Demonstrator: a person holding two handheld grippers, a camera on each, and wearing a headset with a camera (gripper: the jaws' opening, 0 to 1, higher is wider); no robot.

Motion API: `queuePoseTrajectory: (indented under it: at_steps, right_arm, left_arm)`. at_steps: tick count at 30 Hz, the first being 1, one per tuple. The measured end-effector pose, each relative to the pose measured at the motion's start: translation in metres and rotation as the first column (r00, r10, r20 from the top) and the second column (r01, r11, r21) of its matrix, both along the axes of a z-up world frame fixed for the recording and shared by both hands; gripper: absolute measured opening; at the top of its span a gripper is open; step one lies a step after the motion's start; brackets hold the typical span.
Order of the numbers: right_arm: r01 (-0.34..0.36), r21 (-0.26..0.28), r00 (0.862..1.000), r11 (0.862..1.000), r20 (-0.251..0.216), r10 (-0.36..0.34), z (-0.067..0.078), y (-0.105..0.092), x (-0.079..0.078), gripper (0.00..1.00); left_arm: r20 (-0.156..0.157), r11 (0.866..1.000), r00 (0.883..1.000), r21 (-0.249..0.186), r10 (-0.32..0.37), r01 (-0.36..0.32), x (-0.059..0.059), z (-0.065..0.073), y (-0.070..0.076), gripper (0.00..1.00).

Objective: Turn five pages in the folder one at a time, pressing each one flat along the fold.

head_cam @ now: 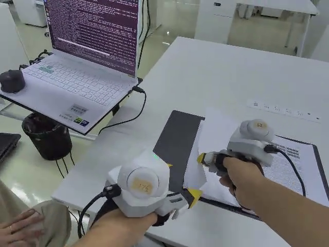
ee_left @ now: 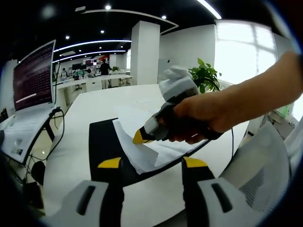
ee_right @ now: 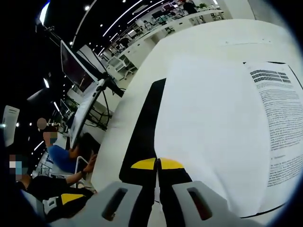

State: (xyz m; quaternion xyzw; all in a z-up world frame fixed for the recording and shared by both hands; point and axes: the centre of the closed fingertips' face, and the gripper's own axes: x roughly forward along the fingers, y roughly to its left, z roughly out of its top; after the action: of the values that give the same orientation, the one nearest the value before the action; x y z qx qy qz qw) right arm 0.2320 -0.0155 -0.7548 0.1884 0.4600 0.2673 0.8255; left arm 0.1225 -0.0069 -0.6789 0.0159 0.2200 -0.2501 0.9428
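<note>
At the black folder [head_cam: 175, 139], the right gripper [ee_right: 157, 164] pinches a lifted page [ee_right: 213, 118]; the left gripper [ee_left: 149, 163] hovers near, jaws apart; print [ee_right: 279, 123] unreadable

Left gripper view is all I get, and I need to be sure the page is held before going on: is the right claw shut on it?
Observer: Yes. The right gripper view shows the right claw with its yellow tips together on the edge of the lifted page.
Operator: What lies under that page?
Observer: A printed sheet, on the right half of the folder.
Operator: Anything beyond the folder?
Observer: In the head view a white power strip lies there, apart from the folder.
</note>
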Motion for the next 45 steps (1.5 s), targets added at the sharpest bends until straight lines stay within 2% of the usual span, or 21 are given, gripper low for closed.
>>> queuePoseTrajectory:
  at_steps: [6, 11, 13, 14, 15, 18, 23, 25, 26, 27, 28, 32, 34, 35, 36, 37, 38, 39, 41, 42, 45]
  right_arm:
    - [-0.033, -0.004, 0.999, 0.999, -0.012, 0.033, -0.011, 0.004, -0.005, 0.03]
    - [-0.083, 0.085, 0.996, 0.993, 0.015, 0.082, -0.003, 0.013, -0.021, 0.09]
    - [-0.095, 0.119, 0.995, 0.988, 0.032, 0.091, 0.003, 0.01, -0.027, 0.08]
    - [-0.095, 0.12, 0.995, 0.988, 0.037, 0.092, 0.004, 0.007, -0.029, 0.08]
    - [-0.096, 0.118, 0.995, 0.988, 0.044, 0.091, 0.006, 0.002, -0.031, 0.07]
    - [-0.087, 0.116, 0.994, 0.989, 0.082, 0.078, 0.01, -0.019, -0.032, 0.03]
    - [-0.027, 0.113, 0.993, 0.993, 0.121, 0.013, 0.013, -0.062, -0.029, 0.0]
    - [0.018, 0.118, 0.99, 0.993, 0.139, -0.034, 0.016, -0.08, -0.025, 0.0]
    - [0.03, 0.12, 0.99, 0.992, 0.136, -0.047, 0.016, -0.084, -0.025, 0.0]
    - [0.062, 0.125, 0.987, 0.99, 0.141, -0.08, 0.017, -0.096, -0.022, 0.0]
    - [0.078, 0.13, 0.985, 0.988, 0.144, -0.097, 0.018, -0.102, -0.02, 0.0]
    - [0.139, 0.135, 0.971, 0.981, 0.174, -0.161, 0.021, -0.132, -0.014, 0.0]
    - [0.154, 0.135, 0.966, 0.979, 0.189, -0.178, 0.022, -0.142, -0.008, 0.0]
    - [0.165, 0.137, 0.963, 0.977, 0.193, -0.189, 0.022, -0.147, -0.005, 0.0]
    - [0.17, 0.14, 0.96, 0.975, 0.199, -0.196, 0.022, -0.149, -0.001, 0.0]
    - [0.172, 0.145, 0.955, 0.974, 0.219, -0.201, 0.022, -0.152, 0.005, 0.0]
    - [0.173, 0.146, 0.95, 0.974, 0.237, -0.204, 0.021, -0.154, 0.011, 0.0]
    - [0.184, 0.142, 0.928, 0.973, 0.302, -0.22, 0.025, -0.158, 0.022, 0.0]
    - [0.182, 0.115, 0.899, 0.977, 0.382, -0.213, 0.027, -0.163, 0.036, 0.0]
    - [0.178, 0.106, 0.894, 0.978, 0.399, -0.206, 0.027, -0.163, 0.041, 0.0]
    - [0.148, 0.086, 0.896, 0.985, 0.409, -0.171, 0.021, -0.157, 0.052, 0.0]
  left_arm:
    - [-0.009, 1.0, 1.0, 0.019, -0.01, 0.01, 0.001, -0.007, -0.005, 0.48]
    - [-0.03, 0.999, 0.999, 0.036, -0.039, 0.04, -0.001, -0.01, -0.007, 0.48]
    - [-0.07, 0.994, 0.994, 0.074, -0.081, 0.086, -0.004, -0.018, -0.008, 0.48]
    - [-0.107, 0.988, 0.989, 0.1, -0.104, 0.114, -0.004, -0.025, -0.009, 0.48]
    - [-0.119, 0.986, 0.985, 0.102, -0.122, 0.134, -0.003, -0.027, -0.011, 0.46]
    - [-0.129, 0.986, 0.982, 0.074, -0.137, 0.148, 0.013, -0.029, -0.022, 0.44]
    - [-0.125, 0.984, 0.984, 0.102, -0.131, 0.144, 0.045, -0.044, -0.042, 0.43]
    - [-0.141, 0.988, 0.986, 0.118, -0.083, 0.1, 0.06, -0.059, -0.046, 0.42]
    - [-0.163, 0.993, 0.986, 0.109, -0.035, 0.053, 0.068, -0.068, -0.047, 0.41]
    - [-0.167, 0.994, 0.986, 0.102, -0.012, 0.029, 0.072, -0.074, -0.048, 0.4]
    - [-0.16, 0.995, 0.987, 0.104, 0.015, 0.002, 0.079, -0.08, -0.049, 0.39]
    - [-0.15, 0.987, 0.985, 0.146, 0.088, -0.066, 0.085, -0.1, -0.045, 0.35]
    - [-0.151, 0.984, 0.979, 0.139, 0.134, -0.113, 0.083, -0.106, -0.043, 0.35]
    - [-0.154, 0.978, 0.976, 0.168, 0.151, -0.125, 0.079, -0.112, -0.039, 0.34]
    - [-0.143, 0.979, 0.978, 0.157, 0.15, -0.128, 0.077, -0.112, -0.039, 0.34]
    - [-0.113, 0.98, 0.979, 0.125, 0.168, -0.153, 0.077, -0.109, -0.04, 0.34]
    - [-0.116, 0.982, 0.978, 0.093, 0.175, -0.165, 0.075, -0.109, -0.041, 0.33]
    - [-0.093, 0.983, 0.982, 0.101, 0.165, -0.156, 0.074, -0.11, -0.039, 0.34]
    - [-0.071, 0.983, 0.984, 0.095, 0.163, -0.156, 0.072, -0.11, -0.039, 0.34]
    - [-0.066, 0.983, 0.983, 0.078, 0.17, -0.165, 0.072, -0.109, -0.038, 0.34]
    - [-0.061, 0.983, 0.984, 0.08, 0.168, -0.163, 0.073, -0.109, -0.039, 0.34]
